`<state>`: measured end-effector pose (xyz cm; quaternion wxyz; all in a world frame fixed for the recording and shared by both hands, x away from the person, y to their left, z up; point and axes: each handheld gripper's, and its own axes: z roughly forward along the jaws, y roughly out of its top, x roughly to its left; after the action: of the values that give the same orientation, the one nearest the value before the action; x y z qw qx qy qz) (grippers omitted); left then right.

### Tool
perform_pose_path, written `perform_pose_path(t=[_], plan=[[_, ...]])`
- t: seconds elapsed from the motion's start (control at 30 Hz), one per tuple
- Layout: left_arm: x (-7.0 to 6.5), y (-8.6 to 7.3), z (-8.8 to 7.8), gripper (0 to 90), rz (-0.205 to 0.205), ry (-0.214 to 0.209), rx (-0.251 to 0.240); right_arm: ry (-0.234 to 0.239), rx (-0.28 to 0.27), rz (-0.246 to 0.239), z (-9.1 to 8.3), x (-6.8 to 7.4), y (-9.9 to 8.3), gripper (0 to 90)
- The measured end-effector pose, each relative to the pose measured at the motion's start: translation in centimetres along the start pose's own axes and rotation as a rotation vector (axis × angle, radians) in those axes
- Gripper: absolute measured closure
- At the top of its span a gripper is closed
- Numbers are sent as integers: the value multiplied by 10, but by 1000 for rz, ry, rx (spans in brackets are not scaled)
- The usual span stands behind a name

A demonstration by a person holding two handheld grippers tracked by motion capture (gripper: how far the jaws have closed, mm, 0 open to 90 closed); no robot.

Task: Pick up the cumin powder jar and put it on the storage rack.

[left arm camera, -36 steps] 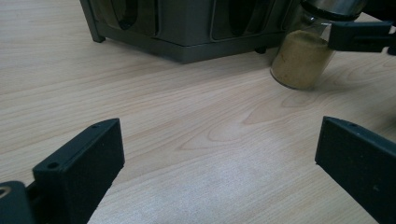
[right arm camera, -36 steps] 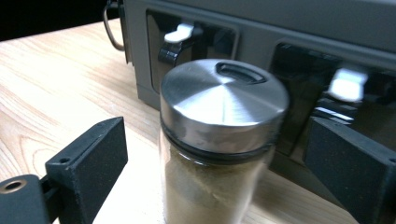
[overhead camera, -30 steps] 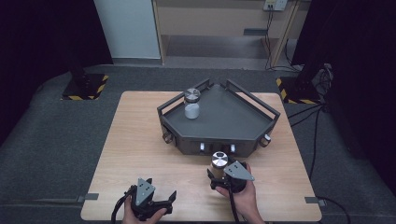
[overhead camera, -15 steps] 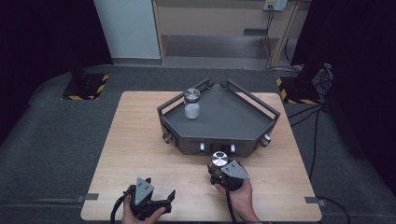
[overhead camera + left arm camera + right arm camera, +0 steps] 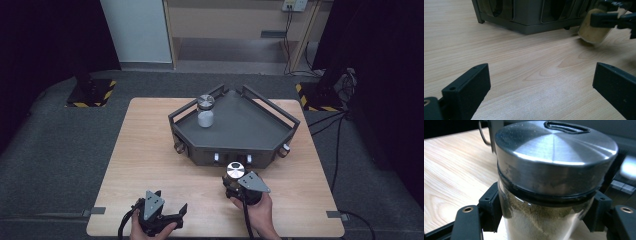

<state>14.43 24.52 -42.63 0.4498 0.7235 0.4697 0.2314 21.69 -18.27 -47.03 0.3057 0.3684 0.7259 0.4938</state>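
Note:
A glass jar (image 5: 235,170) with a metal lid and pale powder inside stands on the wooden table just in front of the dark tray (image 5: 280,135). My right gripper (image 5: 233,183) is shut on its glass body below the lid. The right gripper view has the jar (image 5: 556,157) close up, with a black pad pressed on each side. The left gripper view has the same jar (image 5: 594,32) at the upper right. My left gripper (image 5: 161,205) stays open near the table's front edge, nothing between its jaws (image 5: 541,82). A second jar (image 5: 205,112) with white contents stands on the tray's back left.
The tray has raised rails and small knobs on its front wall (image 5: 232,157). Bare wood lies left of the tray (image 5: 145,150). A black cable runs over the floor at the right (image 5: 330,122).
The right gripper's jaws have closed around the jar in front of the tray. The left gripper has stayed where it was.

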Motion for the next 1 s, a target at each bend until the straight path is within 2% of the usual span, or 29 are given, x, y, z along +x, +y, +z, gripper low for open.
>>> perform_pose_path(t=[0.27, 0.6, 0.83, 1.0], plan=[[-1, 0, 0, 5, 1, -4, -2, 0, -51, -29, -17, 1, 17, 299], [-2, 0, -2, 4, 3, -3, -7, -16, -71, -47, -31, 1, 31, 299], [-2, 0, -1, 5, -2, -5, -9, -33, -133, -76, -43, -5, 56, 299], [-1, 0, -2, 4, -3, -1, -12, -45, -161, -80, -44, -10, 68, 300]])
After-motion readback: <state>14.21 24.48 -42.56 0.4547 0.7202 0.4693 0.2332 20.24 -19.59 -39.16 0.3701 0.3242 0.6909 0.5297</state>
